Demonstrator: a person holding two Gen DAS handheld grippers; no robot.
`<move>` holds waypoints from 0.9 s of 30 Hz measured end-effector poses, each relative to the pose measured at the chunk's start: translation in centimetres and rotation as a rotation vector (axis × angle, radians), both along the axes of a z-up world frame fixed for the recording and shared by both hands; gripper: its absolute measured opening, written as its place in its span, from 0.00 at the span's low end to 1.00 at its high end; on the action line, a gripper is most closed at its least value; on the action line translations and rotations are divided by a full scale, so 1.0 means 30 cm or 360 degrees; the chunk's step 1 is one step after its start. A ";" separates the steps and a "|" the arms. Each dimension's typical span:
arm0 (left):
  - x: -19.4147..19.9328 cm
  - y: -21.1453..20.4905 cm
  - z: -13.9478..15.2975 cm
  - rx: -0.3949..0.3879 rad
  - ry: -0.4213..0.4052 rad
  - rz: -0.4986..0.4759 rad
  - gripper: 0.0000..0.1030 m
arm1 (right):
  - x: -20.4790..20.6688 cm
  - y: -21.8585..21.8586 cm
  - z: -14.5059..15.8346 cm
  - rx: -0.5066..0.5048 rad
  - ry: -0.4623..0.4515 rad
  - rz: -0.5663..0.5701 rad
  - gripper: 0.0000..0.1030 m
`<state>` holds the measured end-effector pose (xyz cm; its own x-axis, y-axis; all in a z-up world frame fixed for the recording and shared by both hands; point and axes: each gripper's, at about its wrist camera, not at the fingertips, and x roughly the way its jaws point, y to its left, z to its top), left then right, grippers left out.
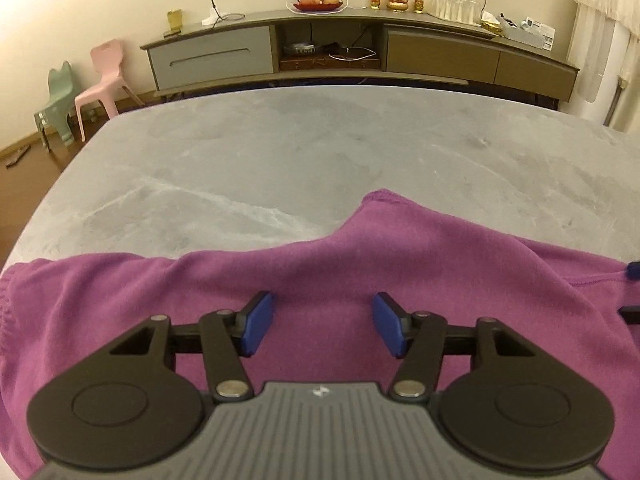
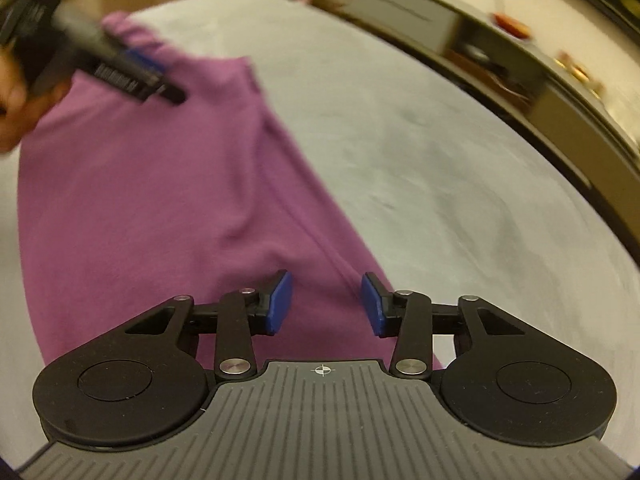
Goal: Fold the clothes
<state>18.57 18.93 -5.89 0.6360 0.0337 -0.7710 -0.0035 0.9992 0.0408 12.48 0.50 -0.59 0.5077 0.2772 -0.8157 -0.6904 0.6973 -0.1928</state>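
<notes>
A purple garment (image 1: 320,264) lies spread on the grey table (image 1: 280,152). My left gripper (image 1: 323,320) is open above the cloth with nothing between its blue pads. In the right wrist view the same purple garment (image 2: 160,200) runs from near to far left, blurred by motion. My right gripper (image 2: 326,304) is open over the garment's near right edge, holding nothing. The left gripper (image 2: 132,68) shows at the top left of the right wrist view, over the far end of the cloth. The tip of the right gripper (image 1: 632,270) shows at the left wrist view's right edge.
A long low cabinet (image 1: 360,48) with a fruit plate (image 1: 318,3) and glasses stands behind the table. A pink chair (image 1: 102,80) and a green chair (image 1: 58,100) stand on the floor at the far left. The grey table (image 2: 440,160) extends right of the garment.
</notes>
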 end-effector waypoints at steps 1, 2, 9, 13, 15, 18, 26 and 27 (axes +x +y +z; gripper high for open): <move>-0.002 0.004 -0.001 -0.0002 -0.0001 -0.0005 0.57 | 0.017 0.018 -0.005 -0.0023 -0.0002 0.0038 0.37; -0.003 0.005 -0.001 0.0002 -0.0003 -0.0011 0.57 | 0.034 0.035 -0.010 -0.0043 0.0000 0.0074 0.37; -0.008 0.004 0.005 0.0009 -0.0010 -0.0036 0.57 | 0.111 0.032 -0.016 -0.0039 0.0148 0.0103 0.20; -0.005 0.015 0.006 -0.0002 -0.0015 -0.0011 0.58 | 0.108 0.006 -0.020 -0.0042 0.0110 0.0035 0.00; -0.003 0.032 0.011 -0.0006 -0.0024 0.0050 0.57 | 0.107 -0.007 -0.022 -0.0043 0.0091 0.0001 0.00; 0.003 0.067 0.009 0.0033 -0.0028 0.0166 0.57 | 0.105 -0.027 -0.024 -0.0045 0.0063 -0.0050 0.00; -0.005 0.029 0.036 0.0056 -0.0069 0.0135 0.53 | 0.098 -0.053 0.007 0.0022 -0.0023 -0.0192 0.00; -0.012 0.011 0.047 0.0002 -0.0081 0.0080 0.53 | 0.084 -0.053 0.037 0.0097 -0.0031 -0.0197 0.01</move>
<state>18.22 19.25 -4.48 0.6719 0.0674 -0.7376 -0.0558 0.9976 0.0403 15.01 -1.08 0.51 0.5569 0.2606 -0.7886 -0.5950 0.7876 -0.1599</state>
